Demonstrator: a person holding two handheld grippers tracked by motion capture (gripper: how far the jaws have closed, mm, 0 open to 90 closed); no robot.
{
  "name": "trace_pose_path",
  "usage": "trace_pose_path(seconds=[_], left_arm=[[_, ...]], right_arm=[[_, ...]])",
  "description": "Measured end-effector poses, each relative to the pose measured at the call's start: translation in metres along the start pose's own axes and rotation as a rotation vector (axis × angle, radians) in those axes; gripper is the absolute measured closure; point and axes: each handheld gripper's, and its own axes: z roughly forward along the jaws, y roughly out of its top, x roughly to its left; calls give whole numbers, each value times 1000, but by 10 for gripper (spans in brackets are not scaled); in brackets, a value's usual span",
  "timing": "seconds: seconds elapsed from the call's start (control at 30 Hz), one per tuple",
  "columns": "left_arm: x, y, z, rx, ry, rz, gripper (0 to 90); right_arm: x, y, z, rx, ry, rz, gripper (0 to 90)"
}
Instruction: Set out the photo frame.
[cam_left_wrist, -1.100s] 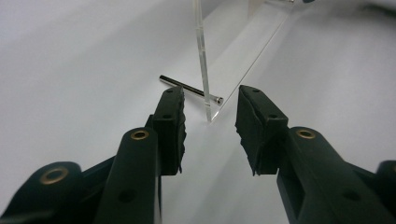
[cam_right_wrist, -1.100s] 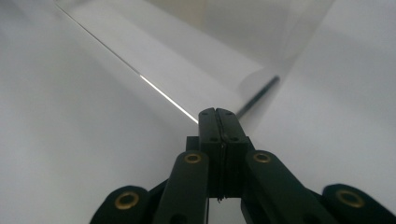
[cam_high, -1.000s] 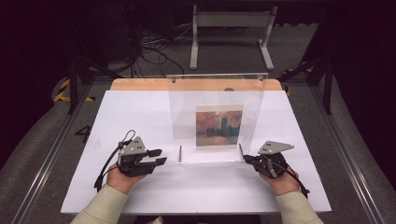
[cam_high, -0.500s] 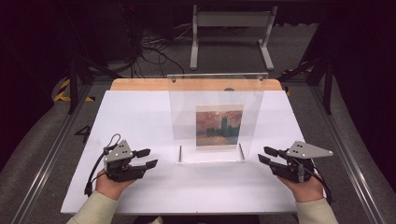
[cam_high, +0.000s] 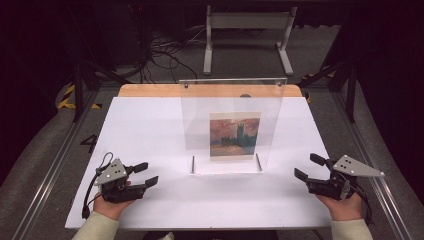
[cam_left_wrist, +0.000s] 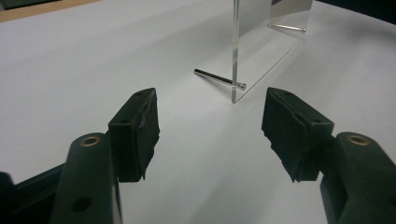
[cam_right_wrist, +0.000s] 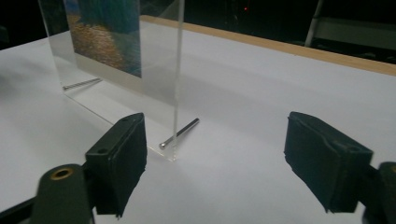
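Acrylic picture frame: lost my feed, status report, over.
Both grippers, left and right, open, empty, jaws just opened. Acrylic frame upright between them, untouched. Nothing in the way.

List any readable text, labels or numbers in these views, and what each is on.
No readable text in any view.
The picture in the clear acrylic frame is a painted scene with no caption or signature legible.
The grey plates on the left gripper and the right gripper show only screw holes, no markings.
The yellow-black floor tape is striping, not lettering.
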Motion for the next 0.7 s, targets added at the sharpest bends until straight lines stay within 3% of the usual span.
trace_pose_path(seconds=[0.13, 0.33, 0.7], left_arm=[[7, -11, 3, 7, 35, 25, 361], [17, -23, 8, -5, 65, -28, 353], [17, -22, 10, -1, 69, -23, 317]], right_arm=[[-15, -20, 4, -21, -23, 24, 127], [-23, -39, 17, 31, -30, 61, 102], [-20, -40, 23, 48, -21, 56, 102]])
